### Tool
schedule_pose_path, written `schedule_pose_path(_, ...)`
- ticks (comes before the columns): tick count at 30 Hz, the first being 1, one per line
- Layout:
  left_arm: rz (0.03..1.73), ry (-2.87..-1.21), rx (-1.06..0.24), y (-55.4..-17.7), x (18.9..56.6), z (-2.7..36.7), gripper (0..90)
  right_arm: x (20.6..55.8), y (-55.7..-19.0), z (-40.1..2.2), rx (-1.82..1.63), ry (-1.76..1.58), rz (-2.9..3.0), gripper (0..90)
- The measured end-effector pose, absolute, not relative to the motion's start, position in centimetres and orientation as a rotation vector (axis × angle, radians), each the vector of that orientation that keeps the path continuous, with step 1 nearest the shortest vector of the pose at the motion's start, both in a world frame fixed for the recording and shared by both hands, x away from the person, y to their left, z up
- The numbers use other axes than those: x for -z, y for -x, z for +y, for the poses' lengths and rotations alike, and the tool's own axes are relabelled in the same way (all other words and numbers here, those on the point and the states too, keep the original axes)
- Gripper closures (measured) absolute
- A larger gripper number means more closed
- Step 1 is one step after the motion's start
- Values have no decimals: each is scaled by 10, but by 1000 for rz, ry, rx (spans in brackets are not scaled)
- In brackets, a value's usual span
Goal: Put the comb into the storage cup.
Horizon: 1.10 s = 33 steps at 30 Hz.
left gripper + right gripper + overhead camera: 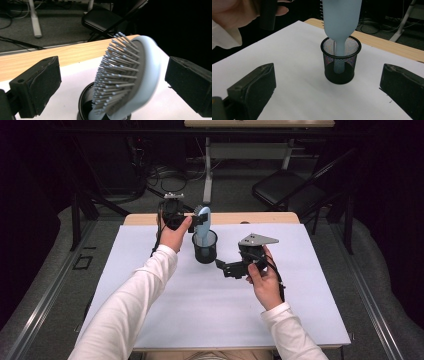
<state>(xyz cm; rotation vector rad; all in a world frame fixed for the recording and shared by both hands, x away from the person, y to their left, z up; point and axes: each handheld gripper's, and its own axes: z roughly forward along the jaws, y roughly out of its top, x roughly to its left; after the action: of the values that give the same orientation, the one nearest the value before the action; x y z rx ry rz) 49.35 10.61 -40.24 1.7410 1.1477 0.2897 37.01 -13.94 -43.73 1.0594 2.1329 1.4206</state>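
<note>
Blue hairbrush (pixel 204 222) stands handle-down in black mesh cup (pixel 205 249) on the white table (pixel 165 315). Left gripper (pixel 112 82) jaws wide around the brush head, not touching. Right gripper (pixel 329 92) jaws wide, empty, near the cup.

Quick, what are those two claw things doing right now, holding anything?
Left gripper: jaws open, either side of the hairbrush standing in the mesh cup, not gripping it.
Right gripper: jaws open, holding nothing.
</note>
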Motion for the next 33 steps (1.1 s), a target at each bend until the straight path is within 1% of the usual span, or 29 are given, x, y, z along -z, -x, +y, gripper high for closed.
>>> schedule_pose_path(7,1091,-1732,-276,-483,392,115,4,438,-371,-141,-1411,-1069,2126,0)
schedule_pose_path(18,1009,-1772,-264,-462,385,136,4,438,-371,-140,-1402,-1070,2127,0)
schedule_pose_path(19,995,-1786,-278,-460,385,139,4,438,-371,-140,-1402,-1072,2127,0)
schedule_pose_path(26,969,-1810,-250,-444,398,163,4,439,-372,-141,-1395,-1074,2125,0)
schedule_pose_path(29,957,-1789,-225,-435,407,172,4,440,-373,-141,-1384,-1080,2128,0)
schedule_pose_path(33,937,-1796,-234,-423,418,185,4,441,-374,-141,-1370,-1089,2131,0)
